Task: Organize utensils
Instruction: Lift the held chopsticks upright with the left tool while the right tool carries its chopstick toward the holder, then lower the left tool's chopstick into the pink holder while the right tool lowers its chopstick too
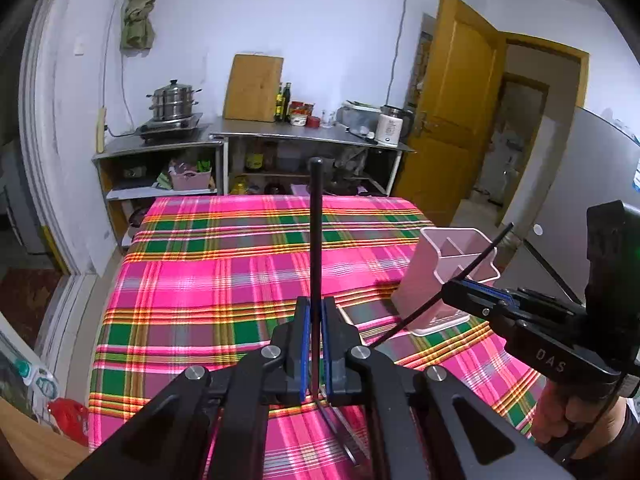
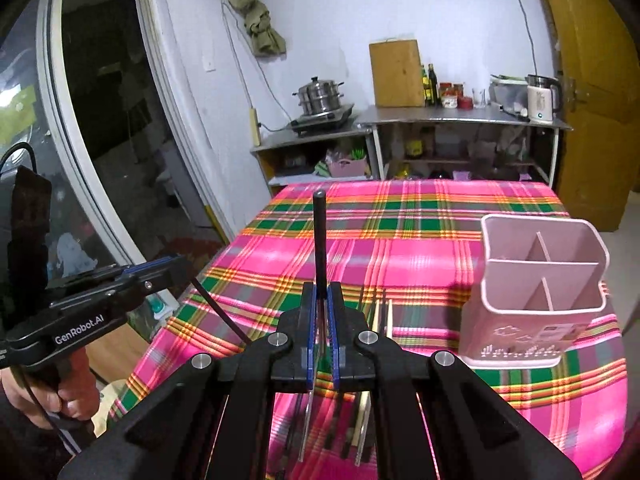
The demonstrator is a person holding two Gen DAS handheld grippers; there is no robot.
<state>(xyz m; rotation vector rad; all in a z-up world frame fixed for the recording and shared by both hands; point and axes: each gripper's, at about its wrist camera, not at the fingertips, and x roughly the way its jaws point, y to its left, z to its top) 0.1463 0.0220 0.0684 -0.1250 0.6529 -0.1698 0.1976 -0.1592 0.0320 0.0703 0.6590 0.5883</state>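
My left gripper (image 1: pixel 316 302) is shut on a thin black chopstick (image 1: pixel 316 220) that stands up between its blue pads. My right gripper (image 2: pixel 321 288) is shut on a second black chopstick (image 2: pixel 319 236), also upright. Each shows in the other's view: the right gripper (image 1: pixel 450 286) with its chopstick (image 1: pixel 482 254) slanting in front of the holder, the left gripper (image 2: pixel 182 266) at the table's left edge with its chopstick (image 2: pixel 220 312) hanging down. A pink divided utensil holder (image 2: pixel 520 320) (image 1: pixel 420 276) stands on the plaid cloth, right of both grippers. More chopsticks (image 2: pixel 384 316) lie on the cloth under my right gripper.
The table wears a pink, green and yellow plaid cloth (image 1: pixel 224 280) (image 2: pixel 420 232). Beyond it, a steel counter (image 1: pixel 280 132) carries a steamer pot (image 1: pixel 174 100), a cutting board (image 1: pixel 252 88), bottles and a kettle (image 2: pixel 540 98). A yellow door (image 1: pixel 452 120) stands open at right. A hand (image 2: pixel 52 396) grips each handle.
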